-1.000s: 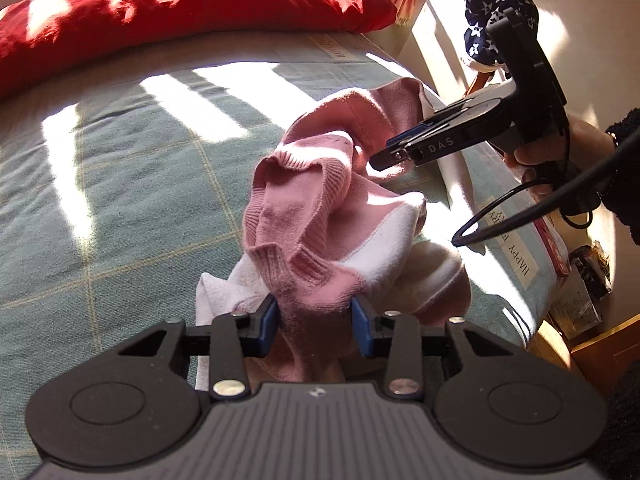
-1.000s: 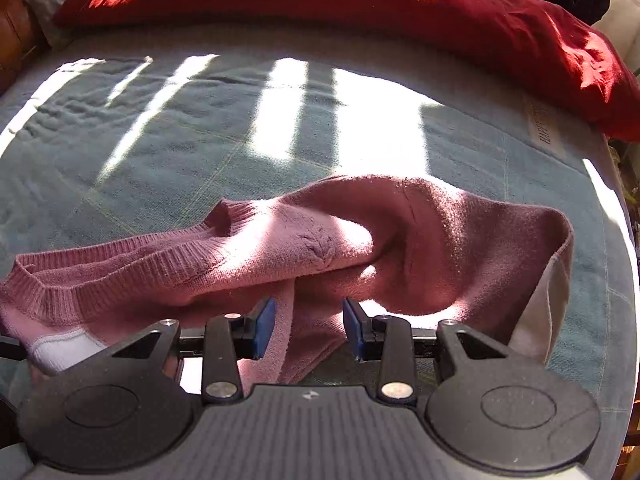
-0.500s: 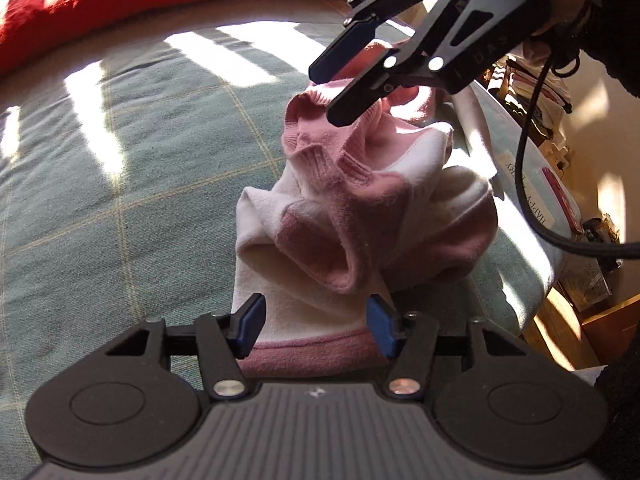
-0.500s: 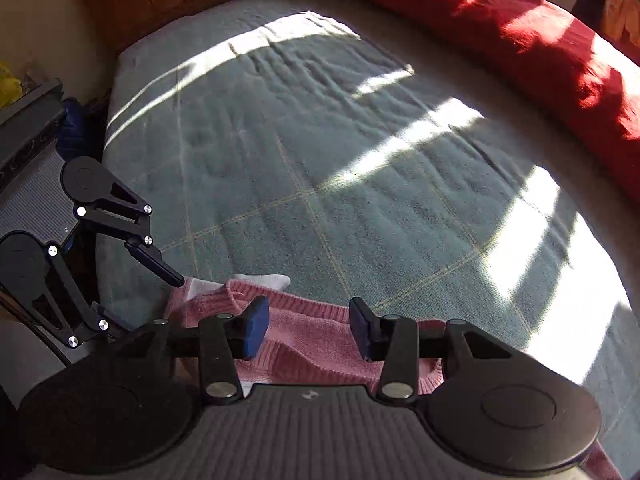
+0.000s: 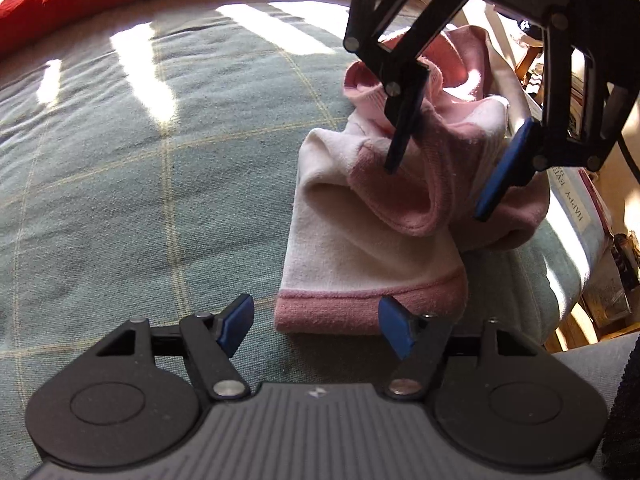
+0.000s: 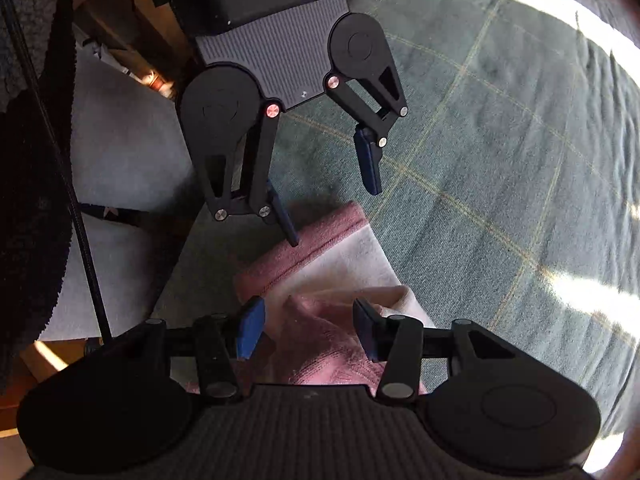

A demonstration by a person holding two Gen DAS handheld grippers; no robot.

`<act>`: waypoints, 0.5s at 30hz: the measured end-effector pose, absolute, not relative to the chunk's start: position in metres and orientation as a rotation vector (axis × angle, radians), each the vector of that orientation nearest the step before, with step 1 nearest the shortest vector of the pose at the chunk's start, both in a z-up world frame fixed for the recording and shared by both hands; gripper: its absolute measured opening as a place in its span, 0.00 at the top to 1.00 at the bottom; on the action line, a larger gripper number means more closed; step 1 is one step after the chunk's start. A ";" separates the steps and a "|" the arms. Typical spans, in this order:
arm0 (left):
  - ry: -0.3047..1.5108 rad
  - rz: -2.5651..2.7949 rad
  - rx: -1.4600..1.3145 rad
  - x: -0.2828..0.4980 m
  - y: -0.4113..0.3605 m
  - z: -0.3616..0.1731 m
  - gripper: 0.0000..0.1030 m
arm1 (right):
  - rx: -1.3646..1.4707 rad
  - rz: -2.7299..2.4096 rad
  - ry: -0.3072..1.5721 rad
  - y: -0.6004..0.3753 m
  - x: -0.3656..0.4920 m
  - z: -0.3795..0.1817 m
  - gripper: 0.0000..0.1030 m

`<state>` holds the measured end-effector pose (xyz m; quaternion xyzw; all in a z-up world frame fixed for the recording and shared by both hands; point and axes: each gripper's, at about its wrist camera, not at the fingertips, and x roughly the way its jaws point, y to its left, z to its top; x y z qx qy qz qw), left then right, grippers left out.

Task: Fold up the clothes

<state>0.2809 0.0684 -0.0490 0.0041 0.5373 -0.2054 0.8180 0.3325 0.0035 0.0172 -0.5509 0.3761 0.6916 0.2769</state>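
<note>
A pink and white knitted garment (image 5: pixel 372 248) lies bunched on the green checked bedspread (image 5: pixel 140 184), its pink hem toward me. My left gripper (image 5: pixel 316 324) is open just short of that hem, holding nothing. My right gripper (image 5: pixel 436 192) comes down from above, open, its blue pads on either side of a raised pink fold without pinching it. In the right wrist view the right gripper (image 6: pixel 308 328) straddles the garment (image 6: pixel 340 264). The left gripper (image 6: pixel 334 216) faces it, open, one fingertip (image 6: pixel 294 240) at the hem.
A long red pillow (image 5: pixel 60 0) runs along the far side of the bed. The bed's edge is close on the right, with papers and clutter (image 5: pixel 600 280) beyond it. A dark fuzzy sleeve (image 6: pixel 32 160) and a black cable (image 6: pixel 80 216) hang at the left of the right wrist view.
My left gripper has let go of the garment, opened wide and drawn back to its hem. My right gripper has released its part and swung over above the bundle, pointing down.
</note>
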 end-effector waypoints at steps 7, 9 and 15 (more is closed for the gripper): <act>1.132 -0.418 -0.029 0.282 0.084 -0.051 0.32 | -1.666 1.827 0.955 0.006 0.337 0.008 0.82; 1.129 -0.414 -0.040 0.285 0.088 -0.050 0.32 | -1.666 1.779 0.917 0.009 0.346 0.011 0.83; 1.095 -0.436 -0.068 0.309 0.097 -0.043 0.32 | -1.643 1.555 0.827 0.016 0.398 0.021 0.84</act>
